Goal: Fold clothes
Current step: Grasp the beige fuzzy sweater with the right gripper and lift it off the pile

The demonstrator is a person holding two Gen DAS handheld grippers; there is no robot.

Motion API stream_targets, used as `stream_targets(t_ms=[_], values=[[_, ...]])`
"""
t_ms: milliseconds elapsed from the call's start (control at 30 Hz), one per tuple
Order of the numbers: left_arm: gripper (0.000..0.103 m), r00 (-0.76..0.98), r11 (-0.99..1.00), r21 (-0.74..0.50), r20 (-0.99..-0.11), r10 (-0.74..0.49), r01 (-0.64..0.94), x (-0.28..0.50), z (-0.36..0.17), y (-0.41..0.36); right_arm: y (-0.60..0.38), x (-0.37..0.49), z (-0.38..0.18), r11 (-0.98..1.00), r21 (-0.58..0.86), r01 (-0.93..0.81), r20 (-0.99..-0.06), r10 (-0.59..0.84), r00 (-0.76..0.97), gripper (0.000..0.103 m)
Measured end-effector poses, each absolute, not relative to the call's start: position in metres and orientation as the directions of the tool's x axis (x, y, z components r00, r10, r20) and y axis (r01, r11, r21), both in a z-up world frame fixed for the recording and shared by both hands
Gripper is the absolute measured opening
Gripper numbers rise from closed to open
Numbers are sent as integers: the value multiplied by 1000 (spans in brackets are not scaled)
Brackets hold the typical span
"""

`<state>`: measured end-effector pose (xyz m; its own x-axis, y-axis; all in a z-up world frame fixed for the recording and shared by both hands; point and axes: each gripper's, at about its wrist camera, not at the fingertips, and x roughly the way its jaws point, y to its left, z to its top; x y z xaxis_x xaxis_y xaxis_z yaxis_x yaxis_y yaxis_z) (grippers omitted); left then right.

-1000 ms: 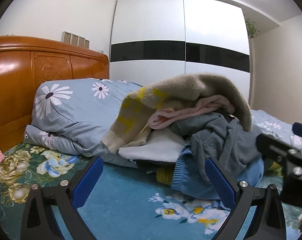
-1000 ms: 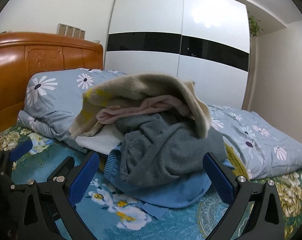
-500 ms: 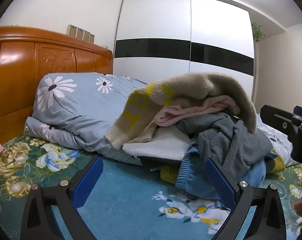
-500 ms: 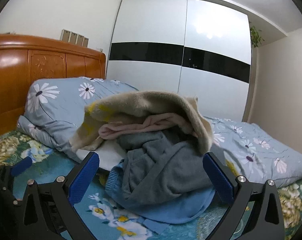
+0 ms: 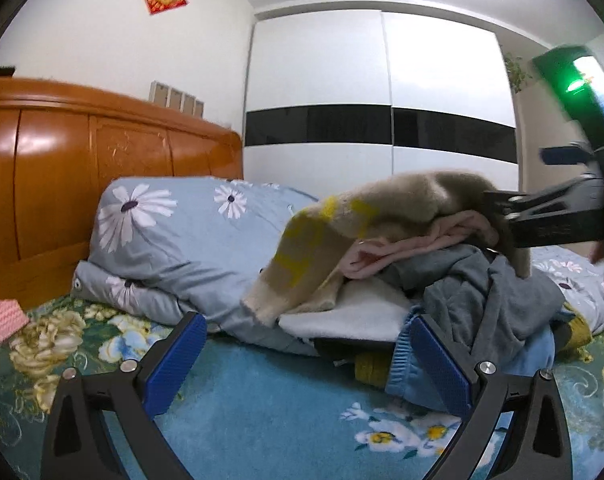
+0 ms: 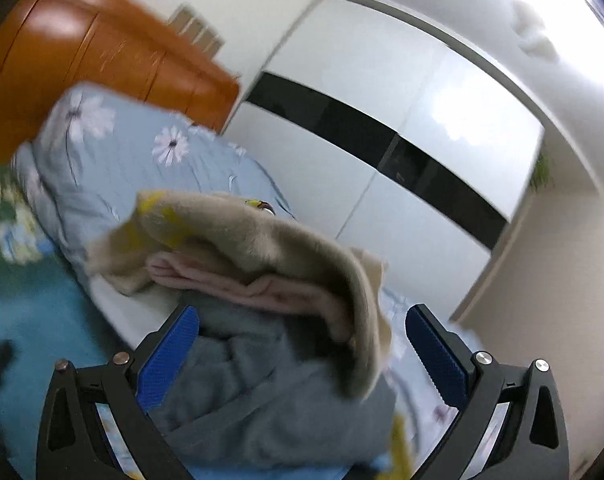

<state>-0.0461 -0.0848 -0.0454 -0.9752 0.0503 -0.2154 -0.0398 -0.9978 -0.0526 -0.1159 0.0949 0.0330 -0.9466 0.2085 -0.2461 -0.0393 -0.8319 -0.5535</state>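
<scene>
Right gripper (image 6: 302, 354) has swung up and in toward the clothes pile within the last second, its view now tilted and blurred; jaws spread wide, straddling the beige sweater (image 6: 261, 240) hem and the grey hoodie (image 6: 269, 392), holding nothing. Left gripper (image 5: 308, 356) barely moved, spread, low over the teal floral sheet (image 5: 261, 400). Pile sits mid-bed against the blue daisy duvet (image 5: 189, 240), pink garment (image 5: 414, 242) sandwiched inside. Looks like the first pick; no folding started

One clothes pile (image 5: 442, 272), two claws – left (image 5: 306, 354), right (image 6: 302, 338)
</scene>
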Motion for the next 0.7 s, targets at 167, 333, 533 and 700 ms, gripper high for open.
stream_targets(t_ms=[167,333,533,700], values=[[103,-977,-986,-165,-200,71,-38,-42,-47,-107,66,-183,19,-740,-673,-6,-274,256,-927,103],[103,-973,-969,-245,-220,70,-15,-45,-56,-134,47,-232,18,-760,-649,-40,-284,290,-914,103],[103,-958,-948,-317,-280,60,33,-53,-72,-162,22,-267,7,-663,-748,-20,-283,347,-894,103],[103,-959,-933,-358,-271,87,16,-51,-74,-169,32,-277,-13,-626,-779,-38,-299,424,-855,81]])
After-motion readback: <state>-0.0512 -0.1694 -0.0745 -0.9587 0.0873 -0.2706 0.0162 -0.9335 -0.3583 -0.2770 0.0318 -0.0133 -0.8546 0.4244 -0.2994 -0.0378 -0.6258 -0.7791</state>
